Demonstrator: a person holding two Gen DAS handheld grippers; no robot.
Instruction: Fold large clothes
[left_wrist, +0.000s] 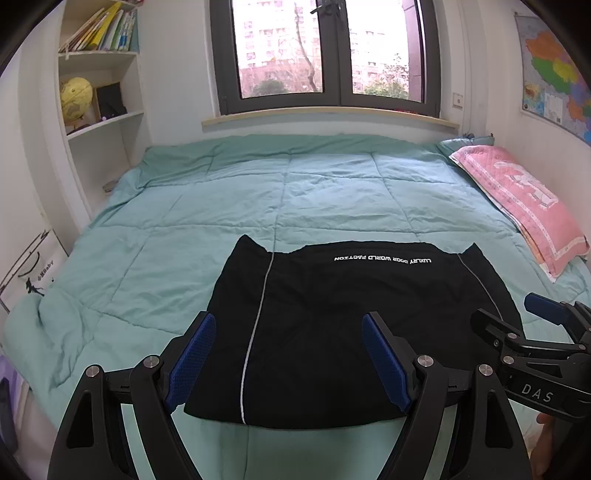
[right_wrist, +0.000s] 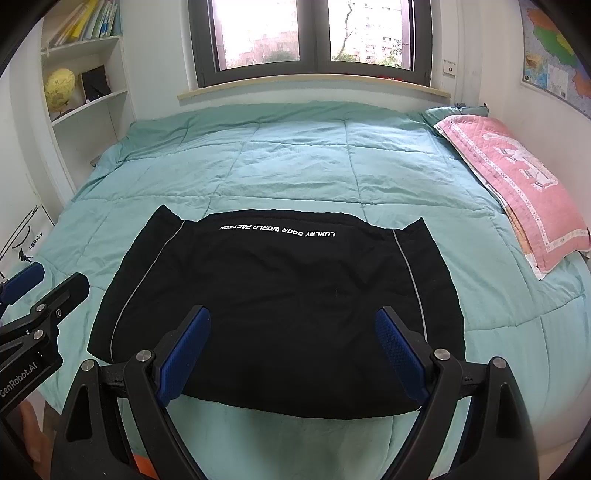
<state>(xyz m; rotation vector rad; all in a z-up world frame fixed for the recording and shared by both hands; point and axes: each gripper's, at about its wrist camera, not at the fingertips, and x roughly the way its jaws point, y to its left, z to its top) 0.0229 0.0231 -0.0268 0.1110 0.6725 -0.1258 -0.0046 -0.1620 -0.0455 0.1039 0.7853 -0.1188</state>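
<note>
One folded black fabric garment with white piping (left_wrist: 332, 332) lay beyond the jaws. One quilted teal bedspread (left_wrist: 258, 192) spread under it. One pink quilted pillow (left_wrist: 517, 206) sat far right of the jaws. One yellow round globe (left_wrist: 75, 98) stood far left. Two black two-finger grippers with blue pads were there: left (left_wrist: 288, 354), right (right_wrist: 291, 347).

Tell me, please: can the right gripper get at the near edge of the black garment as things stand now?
Probably yes. The right gripper hangs open just above the black garment, and nothing lies between its fingers and the near edge. The left gripper stays off to the side, clear of the way.
</note>
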